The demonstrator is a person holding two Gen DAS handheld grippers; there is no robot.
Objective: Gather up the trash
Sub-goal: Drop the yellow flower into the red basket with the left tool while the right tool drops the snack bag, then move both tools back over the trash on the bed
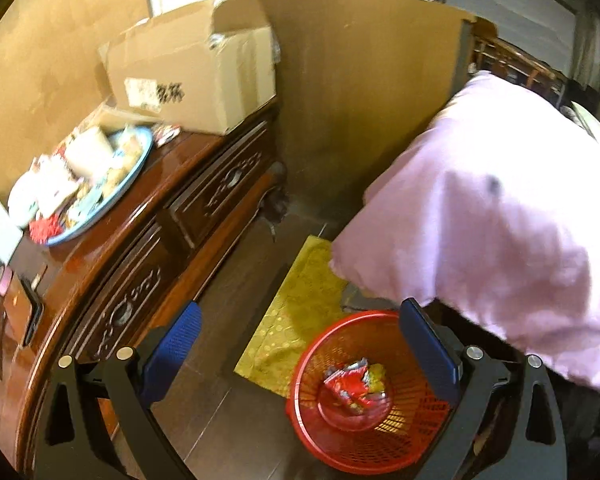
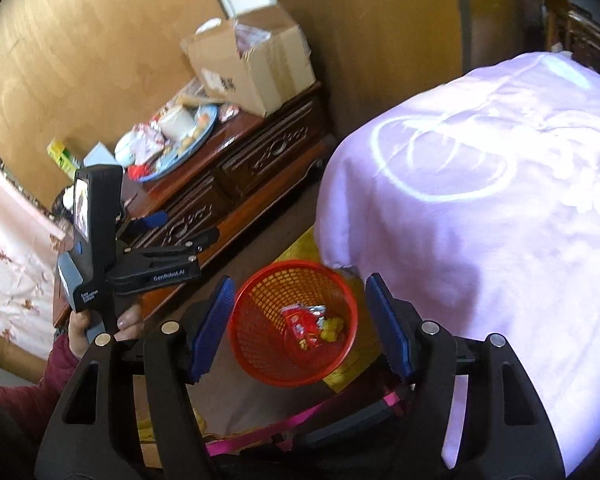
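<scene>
Red mesh trash basket (image 2: 292, 328) on the floor, resting partly on a yellow mat (image 1: 296, 304), holds a red snack wrapper (image 2: 300, 324) and yellow scraps. It sits in the narrow floor strip between the carved wooden desk (image 1: 148, 216) on the left and the pink-covered bed (image 2: 480, 208) on the right. Left hand-held gripper (image 1: 300, 360) and right hand-held gripper (image 2: 302, 328) both hover over it, jaws apart, empty. Desk carries a cluttered blue plate (image 1: 138, 164) and, at its far end, an open cardboard box (image 1: 204, 76).

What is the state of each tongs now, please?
Left tongs: open, holding nothing.
Right tongs: open, holding nothing.
</scene>
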